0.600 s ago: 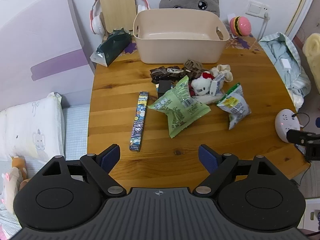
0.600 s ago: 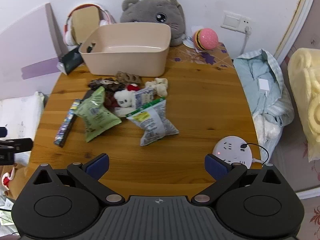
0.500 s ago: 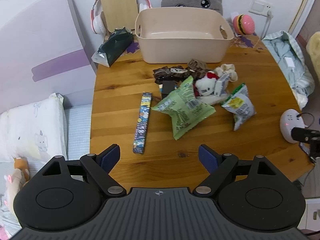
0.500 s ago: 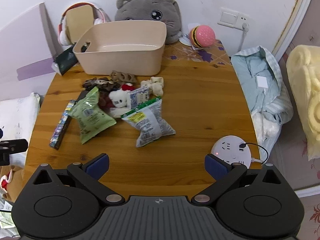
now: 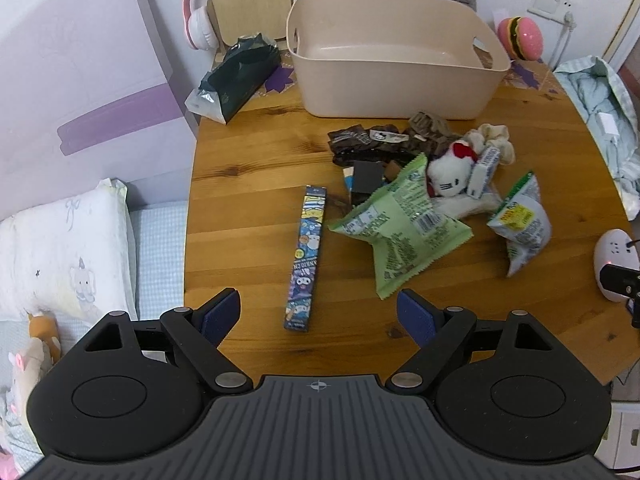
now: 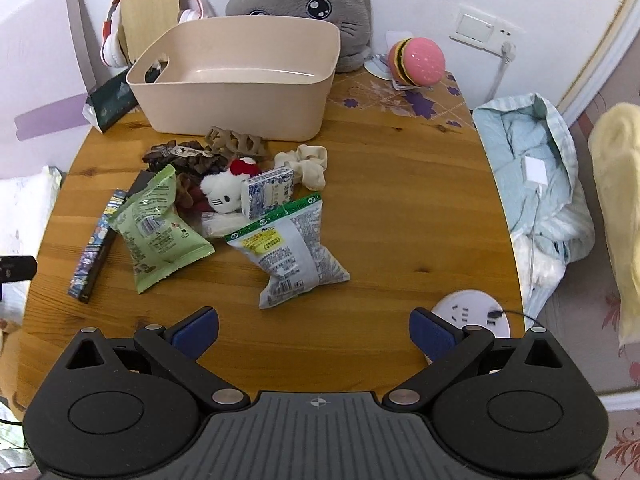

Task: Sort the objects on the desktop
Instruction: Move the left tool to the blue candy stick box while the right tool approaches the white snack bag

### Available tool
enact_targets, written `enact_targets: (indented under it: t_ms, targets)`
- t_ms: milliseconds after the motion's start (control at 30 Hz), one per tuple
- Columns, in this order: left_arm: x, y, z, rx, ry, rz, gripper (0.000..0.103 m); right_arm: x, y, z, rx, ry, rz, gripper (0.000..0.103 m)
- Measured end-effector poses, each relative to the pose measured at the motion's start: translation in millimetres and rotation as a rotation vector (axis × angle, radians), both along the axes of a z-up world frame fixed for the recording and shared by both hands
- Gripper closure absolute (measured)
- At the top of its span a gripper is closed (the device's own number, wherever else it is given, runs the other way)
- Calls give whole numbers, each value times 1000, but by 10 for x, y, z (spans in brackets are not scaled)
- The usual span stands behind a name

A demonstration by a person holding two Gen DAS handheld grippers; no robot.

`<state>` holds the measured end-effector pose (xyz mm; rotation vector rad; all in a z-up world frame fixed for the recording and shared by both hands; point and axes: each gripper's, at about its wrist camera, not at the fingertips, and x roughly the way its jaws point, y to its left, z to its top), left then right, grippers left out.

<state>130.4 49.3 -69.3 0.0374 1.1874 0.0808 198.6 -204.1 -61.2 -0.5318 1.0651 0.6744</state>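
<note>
Only a few letters can be read: the long blue cartoon box (image 5: 305,258) shows "ANRIO CH" near its low end, and the print on the bags is too small to read. That box lies near the left edge of the round wooden counter (image 5: 248,168). Just beside it sits the crinkly green snack bag (image 5: 400,228), then the grey and green snack bag (image 6: 288,252), with a small white plush cat with a red bow (image 6: 224,192) behind them. The big beige plastic tub (image 6: 240,84) stands at the far edge. Bare wood lies open along the near and right edges. The left gripper (image 5: 319,316) and right gripper (image 6: 314,332) hang over the near edge, jaws wide apart, holding nothing, short of the pile.
</note>
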Motion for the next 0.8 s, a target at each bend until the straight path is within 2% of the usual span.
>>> enact_targets:
  t_ms: [67, 267, 433, 633, 800]
  targets:
    - [57, 41, -51, 0, 5, 8, 16, 20, 55, -43, -4, -9, 49, 0]
    - [201, 119, -218, -13, 28, 12, 16, 136, 196, -205, 1, -20, 73, 0]
    - [335, 200, -427, -22, 52, 37, 16, 254, 285, -456, 22, 13, 78, 0]
    - [489, 273, -698, -10, 100, 32, 16, 347, 427, -760, -23, 0, 119, 0]
    - [610, 332, -869, -10, 110, 48, 16, 387, 531, -879, -57, -13, 164, 0]
